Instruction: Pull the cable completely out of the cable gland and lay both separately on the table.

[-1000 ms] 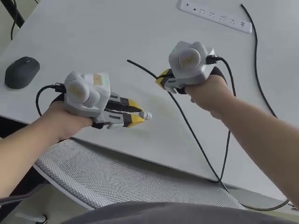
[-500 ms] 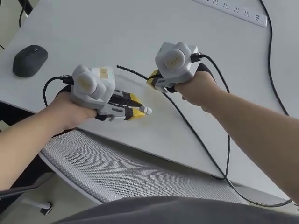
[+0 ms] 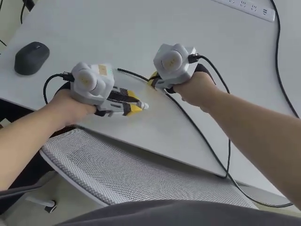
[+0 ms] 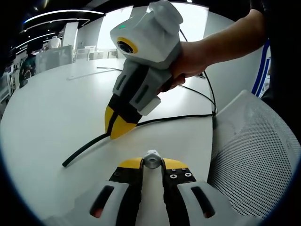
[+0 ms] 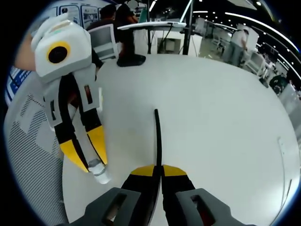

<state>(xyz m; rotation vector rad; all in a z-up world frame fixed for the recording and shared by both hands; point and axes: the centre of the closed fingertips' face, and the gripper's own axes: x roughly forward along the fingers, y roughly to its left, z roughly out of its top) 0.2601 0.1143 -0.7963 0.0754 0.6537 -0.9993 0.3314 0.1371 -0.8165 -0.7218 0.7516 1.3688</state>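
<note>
The small grey-white cable gland [image 4: 152, 158] sits pinched between the yellow tips of my left gripper [image 4: 152, 164], free of the cable; it also shows as the gland [image 3: 143, 106] and the gland [image 5: 99, 171]. My left gripper [image 3: 140, 107] hovers near the table's front edge. The thin black cable [image 5: 158, 136] runs out from my right gripper [image 5: 157, 167], which is shut on it. The cable's free end [image 3: 123, 71] lies on the white table, and the rest of the cable [image 3: 197, 135] trails off over the front edge. My right gripper [image 3: 153, 81] stands just beyond the left one.
A dark mouse [image 3: 31, 57] lies at the table's far left. A white power strip [image 3: 247, 6] and another black cord [image 3: 281, 70] are at the back right. A grey mesh chair [image 3: 117, 174] sits just below the table [image 3: 94, 28] edge.
Both grippers have drifted slightly up and left in the picture as the head camera shifted. The gland stays in the left gripper and the cable in the right.
</note>
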